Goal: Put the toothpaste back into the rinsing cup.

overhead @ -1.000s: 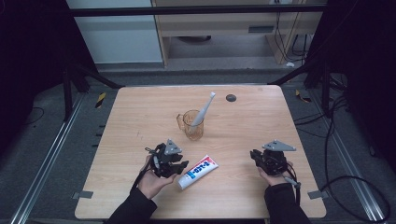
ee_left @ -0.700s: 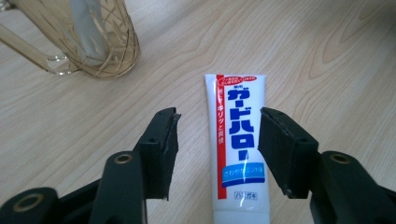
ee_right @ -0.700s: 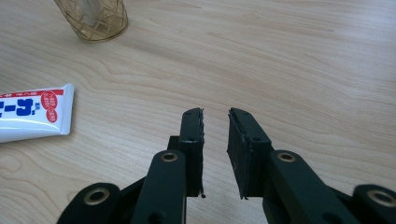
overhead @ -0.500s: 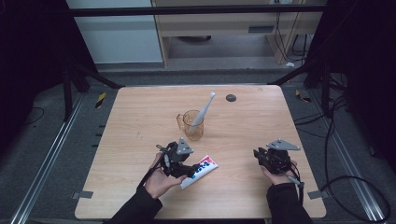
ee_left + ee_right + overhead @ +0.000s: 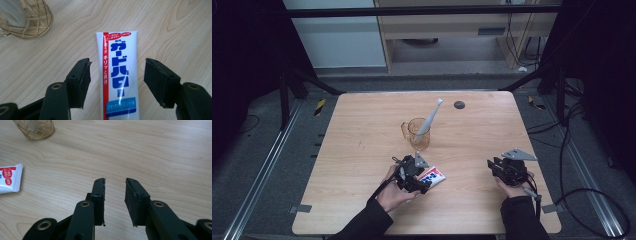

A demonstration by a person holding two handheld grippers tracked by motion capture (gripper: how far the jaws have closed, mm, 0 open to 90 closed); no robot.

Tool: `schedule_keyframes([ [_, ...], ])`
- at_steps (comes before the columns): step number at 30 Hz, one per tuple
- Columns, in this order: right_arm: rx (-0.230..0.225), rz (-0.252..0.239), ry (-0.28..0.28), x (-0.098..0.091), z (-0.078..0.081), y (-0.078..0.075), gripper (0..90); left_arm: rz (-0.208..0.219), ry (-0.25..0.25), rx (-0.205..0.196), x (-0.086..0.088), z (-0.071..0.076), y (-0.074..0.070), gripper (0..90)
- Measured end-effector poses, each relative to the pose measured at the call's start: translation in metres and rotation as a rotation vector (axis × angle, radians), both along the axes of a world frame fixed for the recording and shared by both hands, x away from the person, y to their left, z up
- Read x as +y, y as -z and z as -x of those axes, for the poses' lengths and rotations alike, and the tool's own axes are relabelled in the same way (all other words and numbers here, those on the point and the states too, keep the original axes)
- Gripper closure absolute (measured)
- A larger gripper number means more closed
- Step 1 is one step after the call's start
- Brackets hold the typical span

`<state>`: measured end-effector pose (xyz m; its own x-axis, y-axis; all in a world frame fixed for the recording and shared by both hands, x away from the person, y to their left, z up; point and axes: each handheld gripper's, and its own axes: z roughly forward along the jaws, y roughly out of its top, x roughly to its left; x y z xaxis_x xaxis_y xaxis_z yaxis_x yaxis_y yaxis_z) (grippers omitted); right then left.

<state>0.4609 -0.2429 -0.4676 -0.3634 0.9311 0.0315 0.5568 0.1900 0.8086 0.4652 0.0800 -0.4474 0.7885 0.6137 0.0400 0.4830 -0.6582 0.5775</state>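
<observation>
Wooden table (image 5: 362,130) filled mid frame in the high view, dark floor w/ cables around it. Amber glass mug (image 5: 416,134) stood near table centre w/ a grey toothbrush (image 5: 430,117) leaning out of it, tilted up-right; small dark disc (image 5: 459,104) lay farther back, well apart. Toothpaste tube (image 5: 119,75) lay flat on the wood, near edge side, just in front of the mug.

Left gripper (image 5: 116,83) sat over the tube, jaws had just been opening and stood wide, one pad each side of the tube w/ clear wood gaps both sides, pads not pressing. Tube ran lengthwise betw the jaws. Right gripper (image 5: 115,201) hovered over bare wood at the right, well apart from the tube; jaws had just been opening too, gap narrow, nothing betw them.

Risks, judged: tube is soft & slick, so a hard squeeze on the belly could force paste toward the cap or let it squirt out of the pads. Left jaw sat closer to the tube than the right one, so closing off-centre may shove it sideways or spin it. Mug is near in front; a forward swing w/ the tube could clip it and tip the brush out.
</observation>
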Motion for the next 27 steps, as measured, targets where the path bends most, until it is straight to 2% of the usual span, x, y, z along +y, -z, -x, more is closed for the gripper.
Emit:
schedule_keyframes([
  [7, 0.007, 0.004, 0.0, 0.001, -0.002, 0.0, 68.6, -0.037, -0.009, 0.017, -0.011, -0.009, 0.013, 36.6],
  [14, 0.016, 0.009, -0.006, 0.004, -0.003, 0.001, 68.5, -0.057, 0.004, 0.06, -0.016, -0.015, 0.021, 35.7],
  [21, 0.017, 0.015, -0.011, 0.005, -0.004, 0.001, 68.5, -0.054, 0.011, 0.089, -0.018, -0.018, 0.024, 39.9],
  [27, 0.022, 0.016, -0.012, 0.005, -0.005, 0.002, 68.7, -0.059, 0.003, 0.11, -0.019, -0.02, 0.027, 39.5],
])
